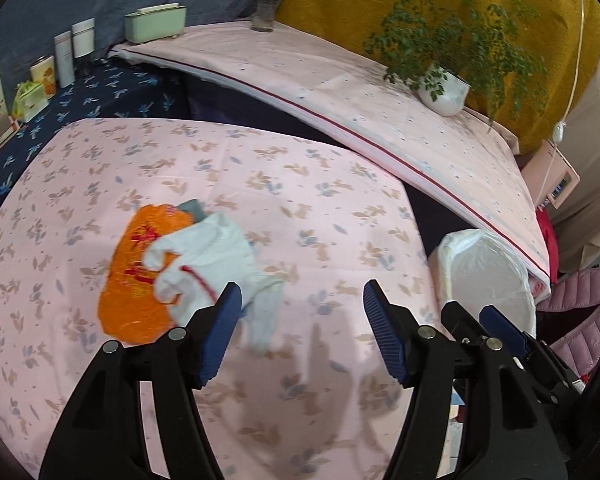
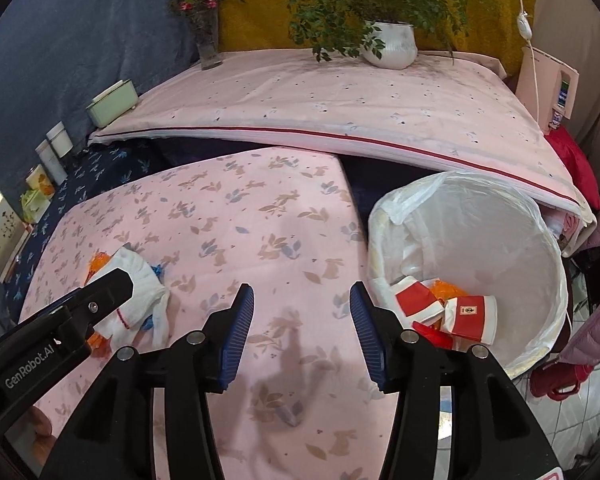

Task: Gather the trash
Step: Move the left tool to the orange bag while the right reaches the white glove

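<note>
An orange plastic bag [image 1: 134,276] and a crumpled white bag with a red stripe [image 1: 212,264] lie together on the pink floral table [image 1: 300,208]. My left gripper [image 1: 302,300] is open and empty, just right of the white bag. In the right wrist view the same white bag [image 2: 136,292] lies at the left, partly behind the left gripper's finger. My right gripper [image 2: 302,300] is open and empty over bare cloth. The white-lined trash bin [image 2: 500,240] stands to its right, holding red-and-white paper cups [image 2: 466,316] and orange scraps. The bin [image 1: 492,272] also shows in the left wrist view.
A raised pink-covered surface [image 2: 340,96] behind carries a white plant pot [image 2: 392,46], a glass vase with flowers [image 2: 208,44] and a green box [image 2: 112,104]. Jars and boxes [image 1: 64,60] line the dark blue cloth at left. Pink jackets [image 1: 580,320] hang at right.
</note>
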